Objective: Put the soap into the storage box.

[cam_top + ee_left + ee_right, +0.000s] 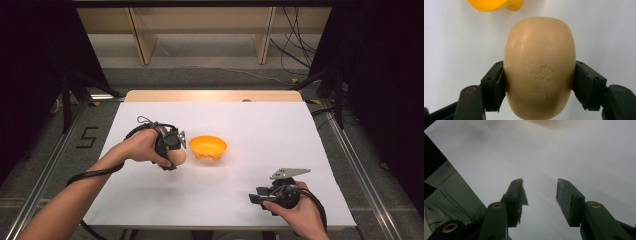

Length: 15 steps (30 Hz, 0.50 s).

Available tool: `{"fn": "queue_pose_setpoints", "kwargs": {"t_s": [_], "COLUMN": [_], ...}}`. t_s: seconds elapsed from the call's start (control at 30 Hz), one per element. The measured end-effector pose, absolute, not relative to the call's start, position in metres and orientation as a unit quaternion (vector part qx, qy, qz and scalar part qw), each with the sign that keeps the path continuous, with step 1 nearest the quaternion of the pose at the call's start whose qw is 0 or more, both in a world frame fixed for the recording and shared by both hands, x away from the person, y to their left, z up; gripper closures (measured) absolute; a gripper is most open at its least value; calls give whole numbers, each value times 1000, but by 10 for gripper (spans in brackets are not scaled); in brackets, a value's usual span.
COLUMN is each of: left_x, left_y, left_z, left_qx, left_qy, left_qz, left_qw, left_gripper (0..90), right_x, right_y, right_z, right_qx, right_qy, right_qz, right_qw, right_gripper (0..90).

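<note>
A tan oval bar of soap (539, 65) with a stamped mark sits between the two black jaws of my left gripper (539, 85), which is shut on it from both sides. In the high view the soap (179, 156) pokes out under my left gripper (172, 152), just left of a small orange bowl (208, 147). The bowl's rim (491, 5) shows at the top of the left gripper view. My right gripper (254, 199) rests low near the table's front right, jaws apart. Its own view shows the right gripper (540, 195) open over bare white surface.
A white sheet (260, 135) covers the table, with a strip of wooden tabletop (215, 95) at the far edge. The sheet's left edge and grey floor (446, 185) show in the right gripper view. Cables trail from both grippers.
</note>
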State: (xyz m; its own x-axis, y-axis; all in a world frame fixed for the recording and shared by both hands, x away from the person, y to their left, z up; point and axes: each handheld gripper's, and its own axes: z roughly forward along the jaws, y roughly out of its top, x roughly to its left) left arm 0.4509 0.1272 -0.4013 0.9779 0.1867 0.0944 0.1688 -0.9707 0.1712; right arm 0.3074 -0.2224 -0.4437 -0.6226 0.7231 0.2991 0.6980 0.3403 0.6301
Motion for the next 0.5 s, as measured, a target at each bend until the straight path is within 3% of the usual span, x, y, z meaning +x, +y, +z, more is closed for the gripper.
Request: {"fn": "queue_pose_setpoints", "kwargs": {"t_s": [0.5], "left_x": [455], "left_y": [123], "left_z": [-396], "left_qx": [991], "left_qy": [82], "left_qz": [60], "left_qw": [87], "left_gripper": [327], "right_x": [307], "right_y": [-223], "right_z": [-444], "right_qx": [436], "right_qy": [817], "right_qz": [378], "right_qw": [21], "right_gripper": [568]}}
